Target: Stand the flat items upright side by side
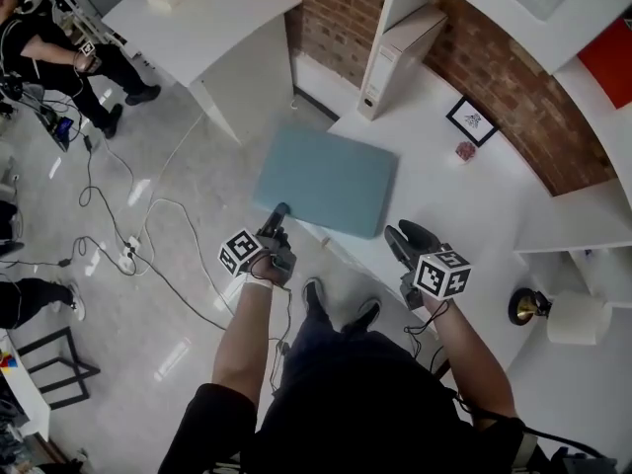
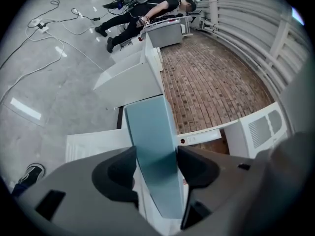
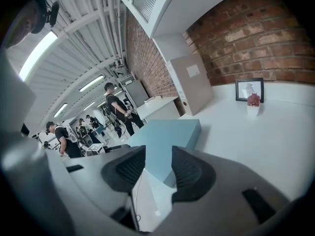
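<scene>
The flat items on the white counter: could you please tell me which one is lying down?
The teal folder: it lies flat at the front edge of the counter, while the white binder stands upright further back.

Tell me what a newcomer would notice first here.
The teal folder stands out most. It lies flat on the white table and seems to jut past the table's near edge. The left gripper is closed on its near left corner, while the right gripper is open beside the near right corner. Behind, a white binder stands by the brick wall.
</scene>
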Tool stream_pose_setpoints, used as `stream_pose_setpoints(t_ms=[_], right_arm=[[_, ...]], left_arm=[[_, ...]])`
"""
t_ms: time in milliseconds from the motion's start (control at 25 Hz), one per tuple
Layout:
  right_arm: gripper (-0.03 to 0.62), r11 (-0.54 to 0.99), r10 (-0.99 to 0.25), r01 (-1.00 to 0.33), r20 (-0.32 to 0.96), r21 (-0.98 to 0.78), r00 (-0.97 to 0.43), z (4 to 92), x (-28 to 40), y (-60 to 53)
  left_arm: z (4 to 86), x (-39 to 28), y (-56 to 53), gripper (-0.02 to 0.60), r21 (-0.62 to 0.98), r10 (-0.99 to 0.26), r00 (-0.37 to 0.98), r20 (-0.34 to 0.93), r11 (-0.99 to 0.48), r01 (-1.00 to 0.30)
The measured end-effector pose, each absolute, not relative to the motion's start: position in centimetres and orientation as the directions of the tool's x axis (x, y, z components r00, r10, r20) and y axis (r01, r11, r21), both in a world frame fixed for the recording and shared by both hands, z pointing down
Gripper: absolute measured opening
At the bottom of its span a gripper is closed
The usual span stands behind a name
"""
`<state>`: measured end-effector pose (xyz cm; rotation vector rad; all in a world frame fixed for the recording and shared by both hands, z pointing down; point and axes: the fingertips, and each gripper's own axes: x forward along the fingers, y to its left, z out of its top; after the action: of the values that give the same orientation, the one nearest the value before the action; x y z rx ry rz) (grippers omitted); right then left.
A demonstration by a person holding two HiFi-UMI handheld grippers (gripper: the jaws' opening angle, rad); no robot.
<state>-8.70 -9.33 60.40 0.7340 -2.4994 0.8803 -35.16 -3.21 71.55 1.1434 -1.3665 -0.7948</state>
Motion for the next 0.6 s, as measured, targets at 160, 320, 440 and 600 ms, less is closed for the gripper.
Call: stream_pose_setpoints(t_ms=[160,320,440,600], right_arm=[[0.163,0.655,-0.352,-0.591,0.501,-0.471,-0.790,60.4,-7.9,-9.5],[0.161,0.642,-0.366,-0.592,0.484,-0.487,-0.795,60.1,-6.7,-10.0],[0.160,0.640,-0.372,-0.588,0.470,-0.495,-0.801,59.9,-5.9,-10.2],[0.156,0.641,-0.378,-0.581,0.452,-0.502,-0.808,59.5,-4.7,-10.5]], left_arm=[[71.0,-35.1,-3.2,0.255,0.925,-0.938,0.085,0.335,0.311,-0.219],[69.5,-34.7,-3.4,0.253,0.908,-0.938,0.068,0.340,0.309,-0.284],[67.8,-34.0,-3.6,0.252,0.889,-0.939,0.062,0.337,0.296,-0.349],[65.0,-32.8,-4.2,0.252,0.847,-0.942,0.066,0.328,0.262,-0.462]])
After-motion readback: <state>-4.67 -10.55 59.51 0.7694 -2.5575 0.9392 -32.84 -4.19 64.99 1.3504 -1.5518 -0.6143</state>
